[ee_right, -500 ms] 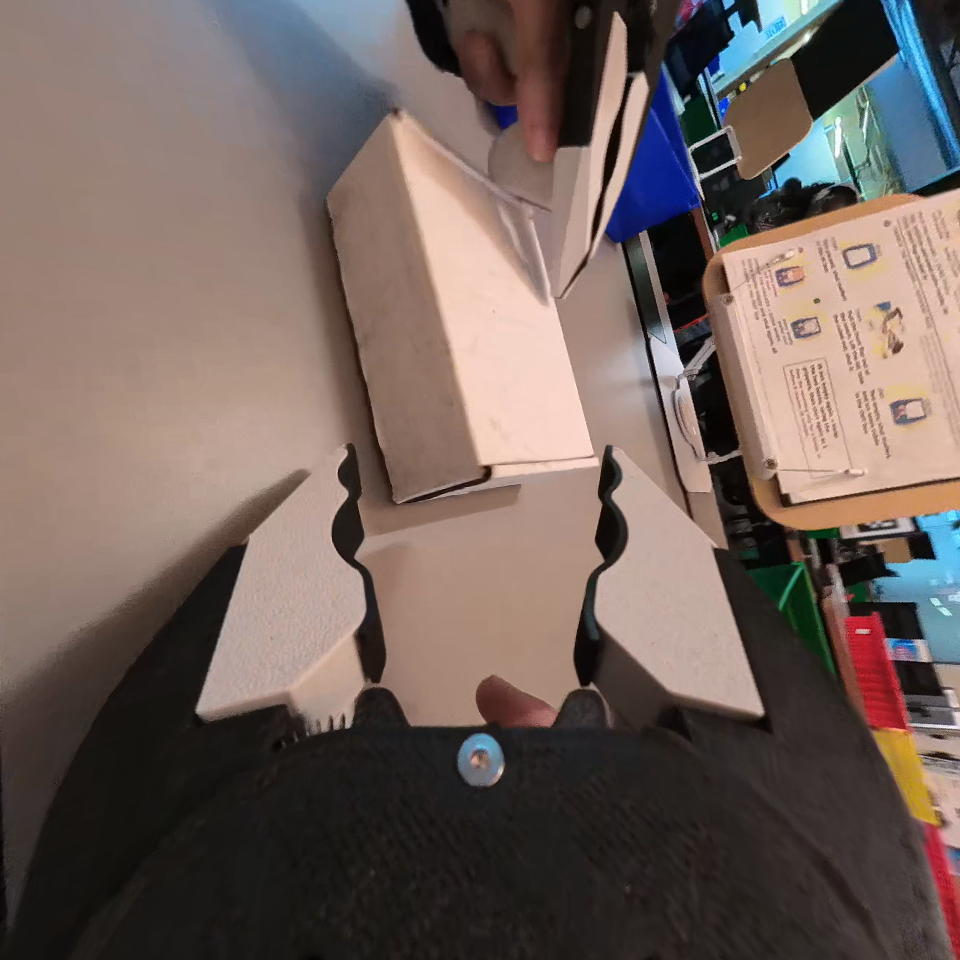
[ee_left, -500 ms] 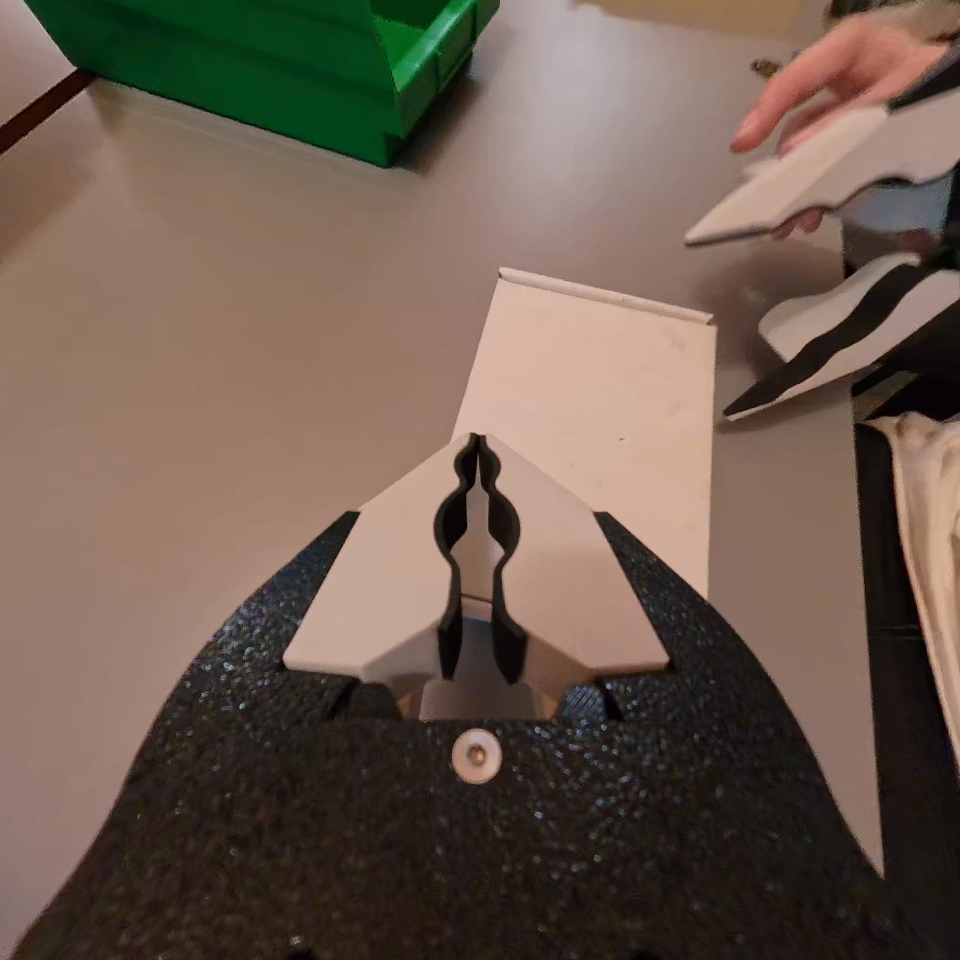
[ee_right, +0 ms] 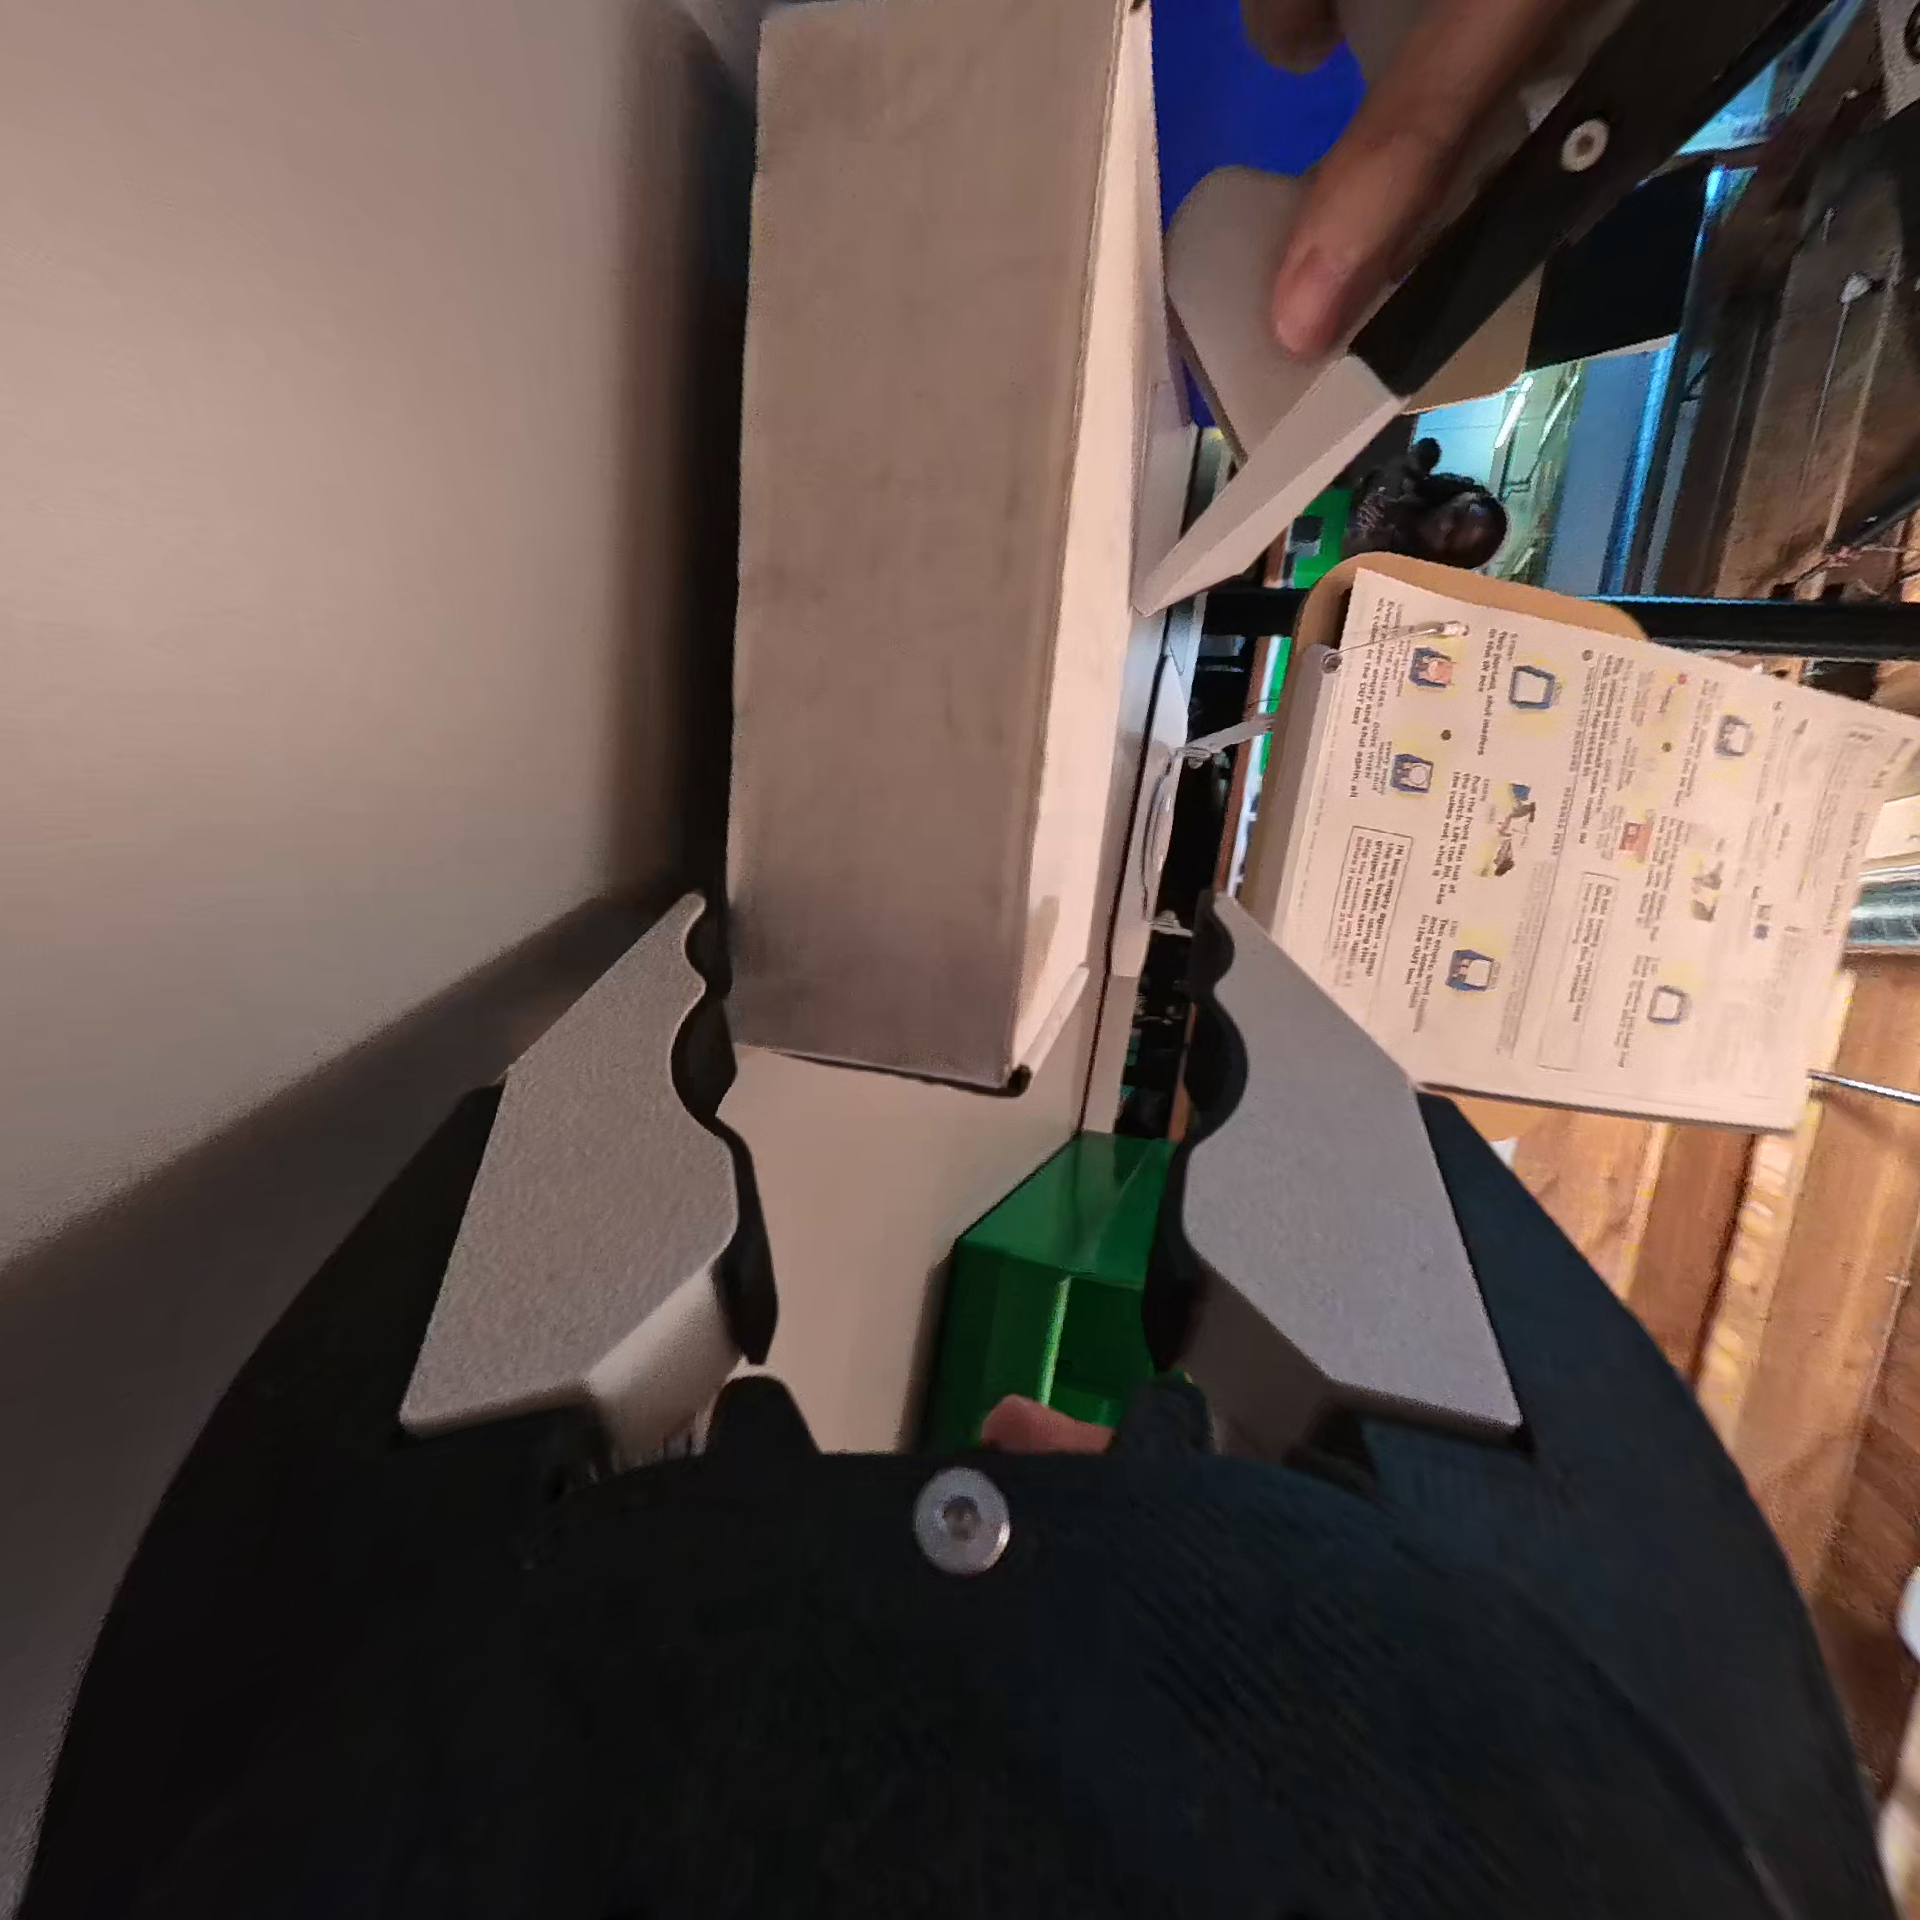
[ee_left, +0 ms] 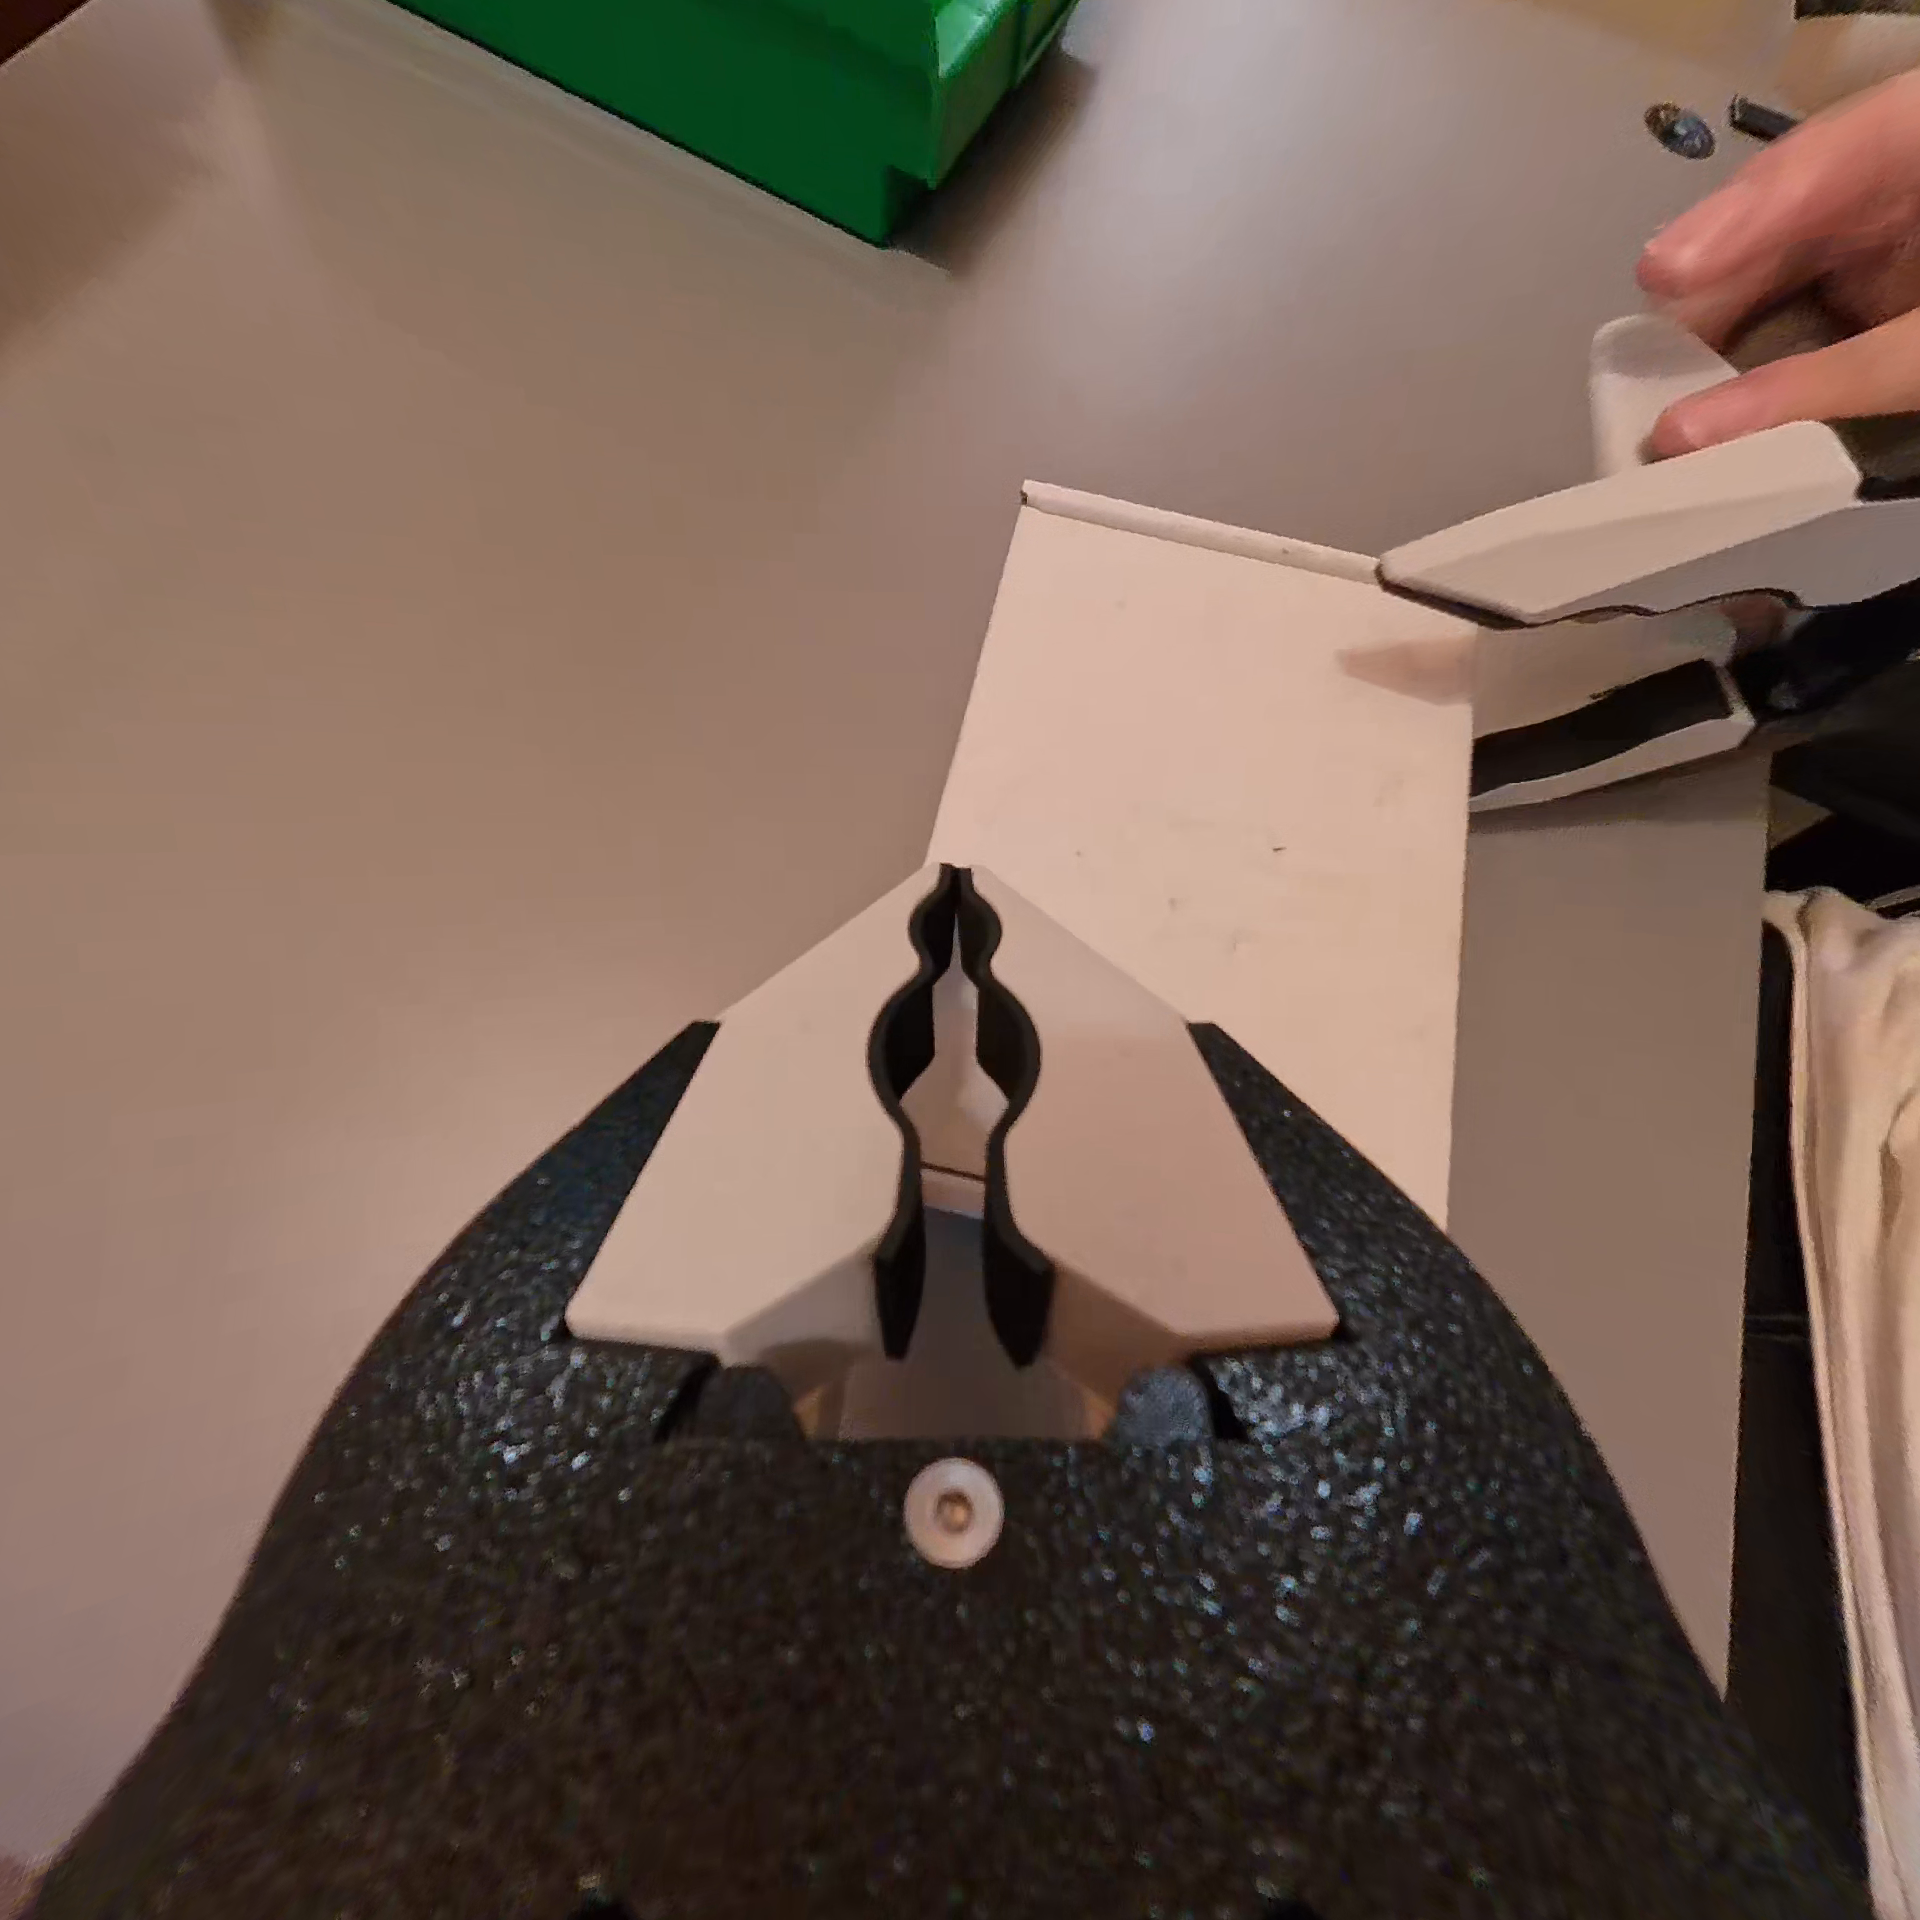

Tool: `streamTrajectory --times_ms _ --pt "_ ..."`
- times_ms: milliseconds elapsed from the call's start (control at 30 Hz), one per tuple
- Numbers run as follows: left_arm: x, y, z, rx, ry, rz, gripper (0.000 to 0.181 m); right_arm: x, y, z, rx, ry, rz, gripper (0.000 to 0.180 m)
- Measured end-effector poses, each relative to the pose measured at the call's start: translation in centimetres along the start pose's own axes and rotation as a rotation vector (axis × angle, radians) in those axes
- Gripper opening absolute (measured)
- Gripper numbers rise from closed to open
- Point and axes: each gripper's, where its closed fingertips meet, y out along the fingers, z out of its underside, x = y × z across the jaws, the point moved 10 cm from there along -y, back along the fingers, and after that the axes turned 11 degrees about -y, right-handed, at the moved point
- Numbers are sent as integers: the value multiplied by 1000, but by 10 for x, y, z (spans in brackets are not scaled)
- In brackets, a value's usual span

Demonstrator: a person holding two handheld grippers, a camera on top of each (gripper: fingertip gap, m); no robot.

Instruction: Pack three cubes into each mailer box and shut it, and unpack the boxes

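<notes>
A closed white mailer box [ee_left: 1216, 831] lies on the grey table [ee_left: 468, 675]. My left gripper [ee_left: 954, 875] is shut and empty, its tips over the near part of the box lid. My right gripper [ee_left: 1434, 675] comes in from the right, open, with one finger over the far right corner of the box and one beside it. In the right wrist view the box [ee_right: 904, 520] sits with its near end between the open fingers of the right gripper [ee_right: 956, 925]. The shut left gripper [ee_right: 1174, 577] points at the box's right side. No cubes are in view.
A green bin [ee_left: 790, 94] stands at the back of the table and also shows in the right wrist view [ee_right: 1049, 1278]. A blue bin [ee_right: 1247, 104] is behind the box. A clipboard with a printed sheet [ee_right: 1558, 852] hangs off the table. A white cloth [ee_left: 1860, 1299] lies at the right edge.
My right gripper has moved in, so the box end now sits between its open fingers instead of ahead of them. My left gripper stays shut over the lid.
</notes>
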Motion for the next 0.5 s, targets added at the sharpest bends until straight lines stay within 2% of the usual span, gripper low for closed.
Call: streamTrajectory --times_ms 67,100,133,200,300,400,467,500 --pt "5 0 -1 -18 -31 0 0 -2 7 4 30 -53 -9 85" --pt "8 -1 0 -29 -41 0 0 -1 10 6 48 -90 -49 65" --pt "9 -2 1 -42 -35 5 0 0 12 8 57 -100 -60 61" --pt "8 -7 7 -88 -1 22 16 -3 12 9 8 -64 -53 59" --pt "3 -24 18 -269 30 23 44 -15 6 13 -75 92 -61 59" --pt "-9 -47 36 -459 216 -8 64 -25 3 24 -150 183 -122 58" --pt "-15 -57 51 -532 378 -101 79 -31 3 34 -193 225 -173 58" --pt "-16 -60 57 -552 430 -159 79 -33 4 39 -213 256 -192 58"
